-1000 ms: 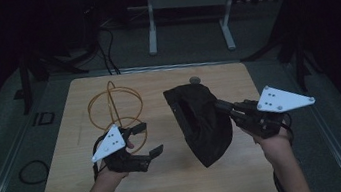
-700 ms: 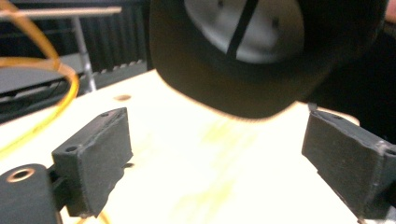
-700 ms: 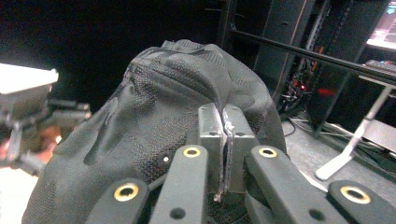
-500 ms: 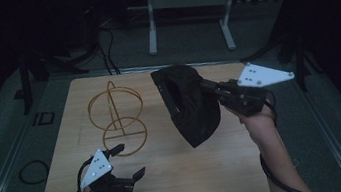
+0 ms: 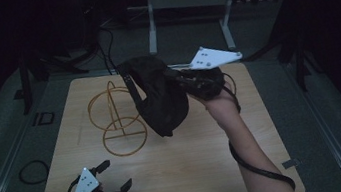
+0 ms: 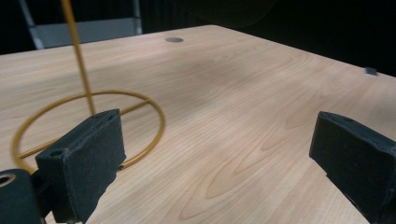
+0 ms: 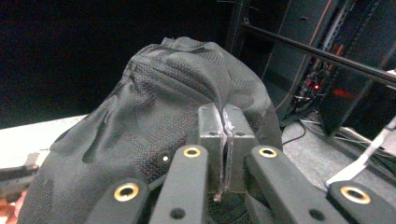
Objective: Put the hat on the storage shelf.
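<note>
A black cap hangs in the air above the middle of the wooden table. My right gripper is shut on its fabric, and the right gripper view shows the two pads pressed together on a fold of the cap at the gripper. Just left of the cap stands a gold wire stand with a round base ring. My left gripper sits low near the table's front left corner; its jaws have just been opening and stand open, nothing between them.
A grey metal frame stands on the floor beyond the table. A loop of cable lies on the floor at the left. The tabletop has a small round hole near its far edge.
My right gripper has lifted the cap and carried it left toward the wire stand. My left gripper has drawn back from the stand to the front left corner and sunk lower, its jaws wider.
</note>
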A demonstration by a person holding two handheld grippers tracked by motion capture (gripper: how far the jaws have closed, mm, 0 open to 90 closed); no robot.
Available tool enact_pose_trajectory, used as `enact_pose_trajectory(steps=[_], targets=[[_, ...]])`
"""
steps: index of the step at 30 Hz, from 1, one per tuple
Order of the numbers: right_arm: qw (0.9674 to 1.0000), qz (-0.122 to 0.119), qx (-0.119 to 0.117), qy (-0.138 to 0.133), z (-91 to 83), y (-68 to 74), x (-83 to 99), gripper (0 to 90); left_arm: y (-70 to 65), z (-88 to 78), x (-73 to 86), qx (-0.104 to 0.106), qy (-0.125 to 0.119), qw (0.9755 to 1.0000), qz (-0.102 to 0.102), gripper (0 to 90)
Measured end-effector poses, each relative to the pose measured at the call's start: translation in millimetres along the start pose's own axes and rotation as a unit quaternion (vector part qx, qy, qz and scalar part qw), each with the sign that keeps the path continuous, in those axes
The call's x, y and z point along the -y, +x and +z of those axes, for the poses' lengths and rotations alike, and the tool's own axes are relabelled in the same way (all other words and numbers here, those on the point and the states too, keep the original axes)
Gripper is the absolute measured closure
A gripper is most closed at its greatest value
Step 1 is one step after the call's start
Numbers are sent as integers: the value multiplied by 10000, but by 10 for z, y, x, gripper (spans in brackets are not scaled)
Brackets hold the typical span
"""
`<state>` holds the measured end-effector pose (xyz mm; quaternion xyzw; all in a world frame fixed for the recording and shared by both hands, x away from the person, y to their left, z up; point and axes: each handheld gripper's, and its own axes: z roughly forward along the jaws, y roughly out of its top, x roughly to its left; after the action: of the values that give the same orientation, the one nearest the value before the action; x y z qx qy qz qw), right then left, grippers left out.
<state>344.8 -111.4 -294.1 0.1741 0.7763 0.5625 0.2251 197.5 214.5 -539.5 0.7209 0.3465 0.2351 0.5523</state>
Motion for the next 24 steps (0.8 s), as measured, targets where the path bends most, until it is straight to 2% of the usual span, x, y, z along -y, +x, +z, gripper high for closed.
enact_pose_trajectory(steps=[2,7,10,18,24], targets=[[10000,-41,-4,63,121,43,-24,884,9,-6,10,-11,-21,10000,-21,43],[9995,-58,-267,172,363,122,-71,883,74,-34,58,-106,-95,9998,-163,48],[9989,-54,-374,274,516,173,-84,883,79,-33,72,-162,-89,9997,-178,48],[9974,-5,-587,413,820,277,-107,883,69,-29,77,-163,-94,9998,-97,47],[9967,19,-577,563,1070,327,-137,882,59,-24,86,-135,-83,9999,-66,47]])
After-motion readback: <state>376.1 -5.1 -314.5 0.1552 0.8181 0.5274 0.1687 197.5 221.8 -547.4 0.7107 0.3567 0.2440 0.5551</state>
